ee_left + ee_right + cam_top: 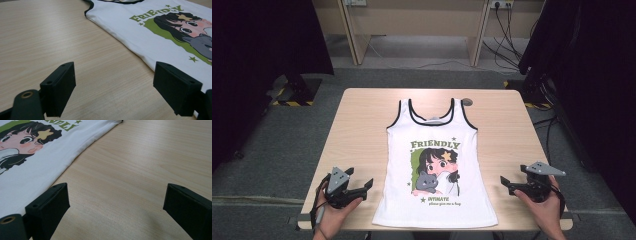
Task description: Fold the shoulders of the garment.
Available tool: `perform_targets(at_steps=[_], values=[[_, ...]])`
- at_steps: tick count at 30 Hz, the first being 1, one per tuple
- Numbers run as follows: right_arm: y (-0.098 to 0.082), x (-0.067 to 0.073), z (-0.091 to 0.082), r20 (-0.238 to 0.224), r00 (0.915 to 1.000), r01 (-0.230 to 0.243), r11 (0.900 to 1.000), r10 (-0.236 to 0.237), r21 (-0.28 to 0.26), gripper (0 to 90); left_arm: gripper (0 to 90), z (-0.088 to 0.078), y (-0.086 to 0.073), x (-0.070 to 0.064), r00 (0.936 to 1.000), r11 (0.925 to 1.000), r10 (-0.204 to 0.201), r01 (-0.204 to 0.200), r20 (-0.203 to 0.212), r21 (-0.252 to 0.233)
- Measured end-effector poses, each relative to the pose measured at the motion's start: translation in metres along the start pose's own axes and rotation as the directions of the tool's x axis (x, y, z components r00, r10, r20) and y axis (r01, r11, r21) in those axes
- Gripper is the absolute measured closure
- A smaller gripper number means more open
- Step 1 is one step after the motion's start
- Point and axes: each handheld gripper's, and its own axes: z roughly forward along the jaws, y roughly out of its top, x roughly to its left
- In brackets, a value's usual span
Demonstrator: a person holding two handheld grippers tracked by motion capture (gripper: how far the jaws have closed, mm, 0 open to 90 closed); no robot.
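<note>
A white tank top [435, 165] lay flat down the middle of the wooden table [362, 130], straps at the far end, its cartoon print [435, 167] and the word FRIENDLY facing up. The left gripper [360, 186] sat near the front edge, its fingers [58, 88] spread wide over bare wood, with the top's side hem just beyond the right-hand finger. The right gripper [508, 183] mirrored it on the other side, fingers [48, 206] equally parted, gripping nothing, the garment's edge running just past its left-hand finger. A small round grey object [467, 101] rested on the table beside the far shoulder strap.
</note>
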Motion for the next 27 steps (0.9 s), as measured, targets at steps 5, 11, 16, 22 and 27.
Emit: perform_targets(at_steps=[5,11,16,22,27], values=[[-0.0001,-0.0002,-0.0004,0.0,1.0,-0.004,1.0,0.004,-0.003,6.4,17.6,-0.0003,-0.0002,0.0005,1.0,1.0,-0.004,0.004,-0.002,0.0],[-0.0002,-0.0004,-0.0004,-0.001,1.0,-0.005,1.0,0.005,-0.003,6.4,17.6,-0.0004,-0.0002,0.0004,1.0,1.0,-0.003,0.003,-0.004,0.002],[-0.0003,-0.0008,-0.0006,-0.005,1.0,-0.007,1.0,0.007,-0.003,6.3,17.9,-0.0005,-0.0003,0.0004,1.0,1.0,0.0,0.0,-0.004,0.005],[-0.0002,-0.0011,-0.0005,-0.007,0.9999,-0.007,1.0,0.007,-0.002,6.3,18.7,-0.001,-0.0006,0.0006,1.0,1.0,0.0,0.0,-0.003,0.005],[-0.0002,-0.0015,-0.0005,-0.01,0.9999,-0.013,1.0,0.013,-0.002,6.3,19.3,-0.0012,-0.0006,0.0012,1.0,1.0,0.001,-0.001,-0.002,0.006]])
